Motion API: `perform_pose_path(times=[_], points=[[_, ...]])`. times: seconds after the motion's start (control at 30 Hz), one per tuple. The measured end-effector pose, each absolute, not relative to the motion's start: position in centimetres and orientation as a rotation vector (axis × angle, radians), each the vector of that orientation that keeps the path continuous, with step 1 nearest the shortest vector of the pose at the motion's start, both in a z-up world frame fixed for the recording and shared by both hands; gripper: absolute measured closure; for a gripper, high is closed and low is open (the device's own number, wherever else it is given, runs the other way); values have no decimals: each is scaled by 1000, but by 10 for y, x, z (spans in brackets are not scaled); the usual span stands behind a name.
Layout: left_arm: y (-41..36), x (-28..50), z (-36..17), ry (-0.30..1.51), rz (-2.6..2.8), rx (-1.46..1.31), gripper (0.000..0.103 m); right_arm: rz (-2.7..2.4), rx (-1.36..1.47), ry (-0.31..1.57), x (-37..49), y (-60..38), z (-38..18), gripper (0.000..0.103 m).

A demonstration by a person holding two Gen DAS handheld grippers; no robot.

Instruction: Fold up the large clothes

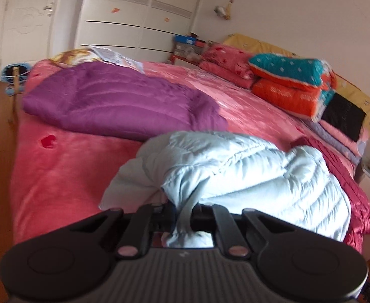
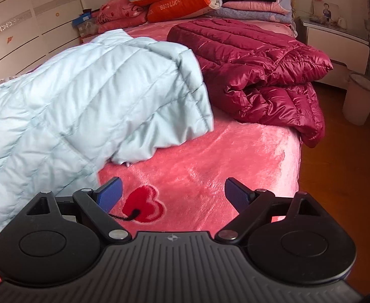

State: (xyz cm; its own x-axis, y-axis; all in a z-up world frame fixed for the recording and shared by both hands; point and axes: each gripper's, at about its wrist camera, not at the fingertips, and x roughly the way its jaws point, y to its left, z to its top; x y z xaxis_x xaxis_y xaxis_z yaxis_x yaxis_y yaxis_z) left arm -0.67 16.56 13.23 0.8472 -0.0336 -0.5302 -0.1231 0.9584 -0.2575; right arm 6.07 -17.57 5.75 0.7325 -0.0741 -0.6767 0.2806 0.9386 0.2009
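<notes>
Now left gripper (image 1: 185,213) pinches the pale-blue jacket (image 1: 235,166); right gripper (image 2: 173,194) gapes empty.

We are seeing a pale blue quilted jacket (image 2: 89,96), a glossy maroon jacket (image 2: 258,75), a purple jacket (image 1: 114,101) and a pink, red-hearted blanket (image 2: 210,156).

place: home bedroom | you see ahead: bed (image 1: 58,171) with pink blanket, pillows (image 2: 124,12), wardrobe (image 1: 134,20), nightstand (image 2: 336,38)
</notes>
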Motion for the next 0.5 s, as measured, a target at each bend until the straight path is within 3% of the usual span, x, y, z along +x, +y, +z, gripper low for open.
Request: perform_pose_path(times=[0.27, 0.5], points=[[233, -26, 148, 511, 240, -332, 97, -191, 338, 702, 56, -188, 58, 0], [237, -25, 131, 556, 228, -282, 94, -19, 385, 678, 56, -175, 63, 0]])
